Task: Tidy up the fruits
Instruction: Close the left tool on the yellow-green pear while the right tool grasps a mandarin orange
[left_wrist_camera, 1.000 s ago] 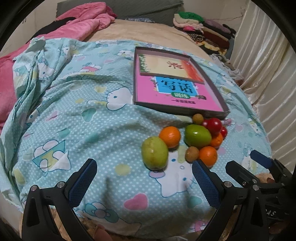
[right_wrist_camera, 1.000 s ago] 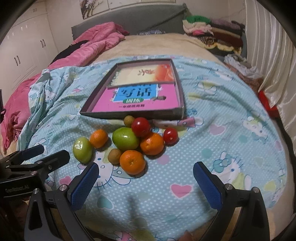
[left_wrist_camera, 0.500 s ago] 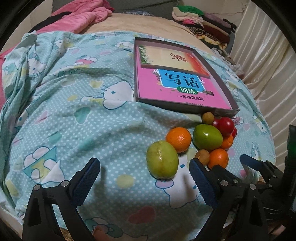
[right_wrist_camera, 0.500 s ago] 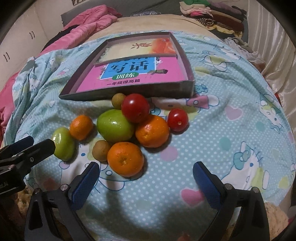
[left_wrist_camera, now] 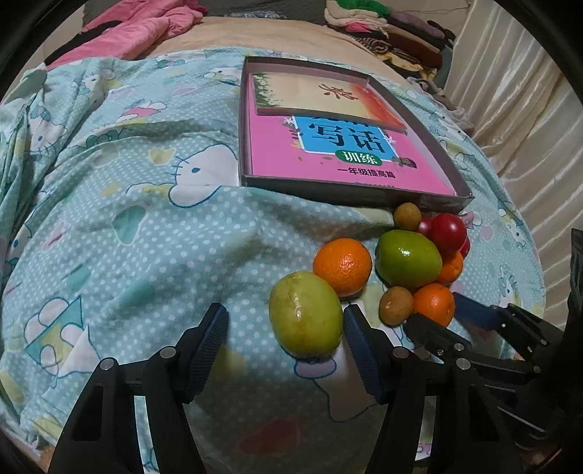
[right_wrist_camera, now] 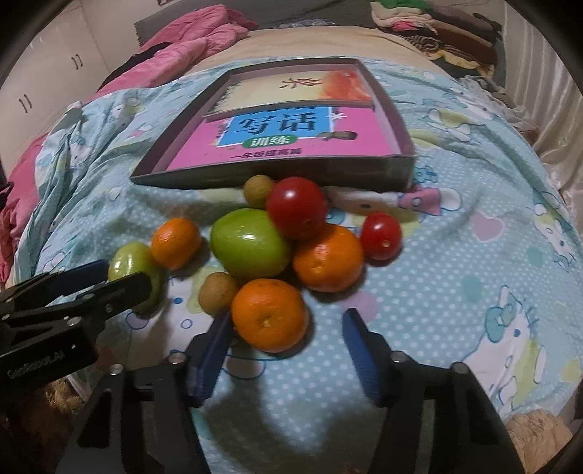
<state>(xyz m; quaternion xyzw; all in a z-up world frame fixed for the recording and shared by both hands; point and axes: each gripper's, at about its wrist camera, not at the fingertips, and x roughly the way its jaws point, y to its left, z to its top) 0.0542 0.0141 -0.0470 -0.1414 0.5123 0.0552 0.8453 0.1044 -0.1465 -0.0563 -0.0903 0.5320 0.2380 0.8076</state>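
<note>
A pile of fruit lies on the blue patterned bedsheet in front of a shallow grey box (left_wrist_camera: pixel 442 162) (right_wrist_camera: pixel 395 125) lined with pink books. My left gripper (left_wrist_camera: pixel 284 330) is open, its right pad touching a yellow-green fruit (left_wrist_camera: pixel 305 314) (right_wrist_camera: pixel 127 263). My right gripper (right_wrist_camera: pixel 286 330) is open, with the nearest orange (right_wrist_camera: pixel 269 314) (left_wrist_camera: pixel 433 303) between its fingertips, close to the left pad. Behind lie a big green fruit (right_wrist_camera: pixel 249 242) (left_wrist_camera: pixel 407 258), two more oranges (right_wrist_camera: pixel 329 257) (right_wrist_camera: pixel 175 242), two red tomatoes (right_wrist_camera: pixel 296 206) (right_wrist_camera: pixel 380 235) and two small brown fruits (right_wrist_camera: pixel 218 293) (right_wrist_camera: pixel 258 190).
The bed carries a pink quilt (right_wrist_camera: pixel 189 40) at the back left and stacked clothes (right_wrist_camera: pixel 430 25) at the back right. A cream curtain (left_wrist_camera: pixel 521 120) hangs on the right. A brown plush thing (right_wrist_camera: pixel 539 448) sits by the front right bed edge.
Both grippers moved forward and down toward the fruit. The left now flanks the yellow-green fruit and the right flanks the nearest orange. Both jaws are narrower than before.
</note>
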